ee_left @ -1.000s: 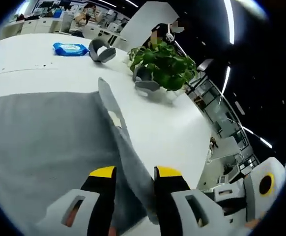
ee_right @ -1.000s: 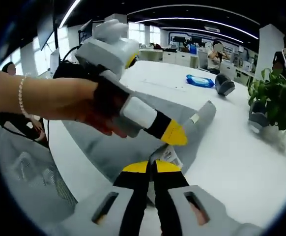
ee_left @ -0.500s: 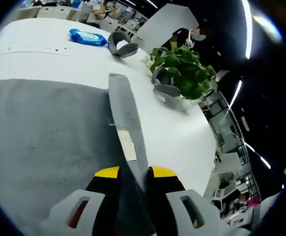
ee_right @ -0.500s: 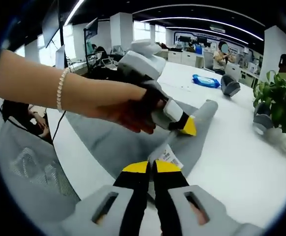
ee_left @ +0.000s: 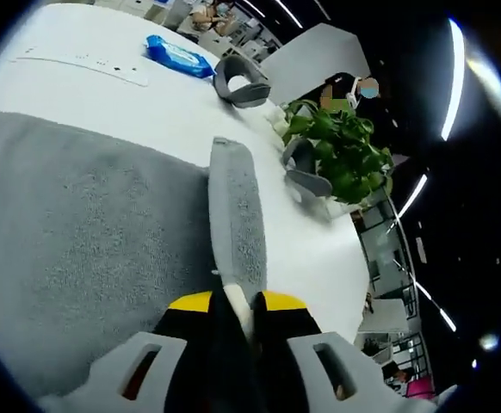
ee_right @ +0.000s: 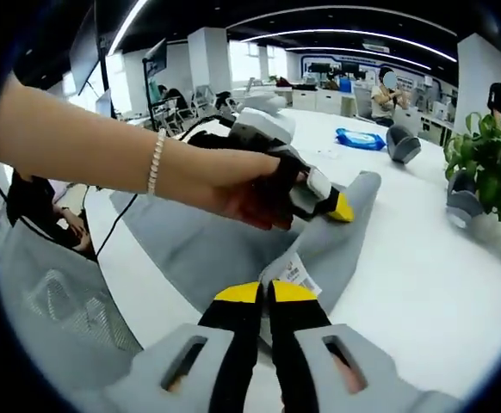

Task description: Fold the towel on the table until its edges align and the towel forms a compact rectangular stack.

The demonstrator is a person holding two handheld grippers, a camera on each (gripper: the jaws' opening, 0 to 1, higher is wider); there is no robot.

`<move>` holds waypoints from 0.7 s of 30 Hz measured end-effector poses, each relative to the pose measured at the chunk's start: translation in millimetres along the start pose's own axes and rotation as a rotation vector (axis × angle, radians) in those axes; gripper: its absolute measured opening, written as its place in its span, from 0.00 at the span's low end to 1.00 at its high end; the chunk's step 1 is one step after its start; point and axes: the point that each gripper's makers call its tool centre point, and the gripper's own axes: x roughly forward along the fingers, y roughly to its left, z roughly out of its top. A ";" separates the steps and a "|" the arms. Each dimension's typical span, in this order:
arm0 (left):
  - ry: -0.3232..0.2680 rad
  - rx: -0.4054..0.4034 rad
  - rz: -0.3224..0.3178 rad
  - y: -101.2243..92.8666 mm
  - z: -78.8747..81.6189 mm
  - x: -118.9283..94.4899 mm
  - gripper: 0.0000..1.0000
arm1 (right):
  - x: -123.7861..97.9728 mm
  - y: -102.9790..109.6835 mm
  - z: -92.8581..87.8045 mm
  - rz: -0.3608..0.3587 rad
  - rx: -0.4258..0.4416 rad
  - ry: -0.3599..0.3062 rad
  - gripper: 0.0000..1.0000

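1. Gripping the grey towel [ee_right: 233,249] at two points along one raised edge: the right gripper [ee_right: 263,294] has its jaws pressed together on the corner by the white label [ee_right: 298,274], and the left gripper [ee_left: 231,303] pinches the same edge, a narrow fold of cloth running away between its jaws.
2. Towel location: spread on the white table [ee_right: 423,258], main body flat to the left in the left gripper view, lifted edge [ee_left: 233,215] standing as a ridge.
3. Key relation: the ridge's long axis runs straight ahead of both grippers toward the potted plant [ee_left: 341,155]. In the right gripper view the left gripper [ee_right: 337,206] sits farther along that edge, just beyond the right one, held by a hand [ee_right: 250,189].
4. Judgement: the fold is at an early stage; the next move likely carries this edge sideways across the flat body.
5. Risk: uneven travel would skew the edges.
6. Bystanders: blue packet [ee_left: 180,57], grey headrest-like items [ee_left: 242,79].
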 end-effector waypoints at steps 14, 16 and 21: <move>-0.010 0.046 0.041 9.8 25.5 8.9 0.03 | -1.4 5.7 5.7 0.027 -0.015 -0.029 0.01; -0.007 0.067 0.039 7.8 26.3 6.0 0.03 | -1.2 5.5 7.8 0.030 -0.010 -0.035 0.01; -0.028 0.114 0.051 3.4 36.9 -7.0 0.02 | -4.8 8.1 15.2 0.041 0.004 -0.053 0.01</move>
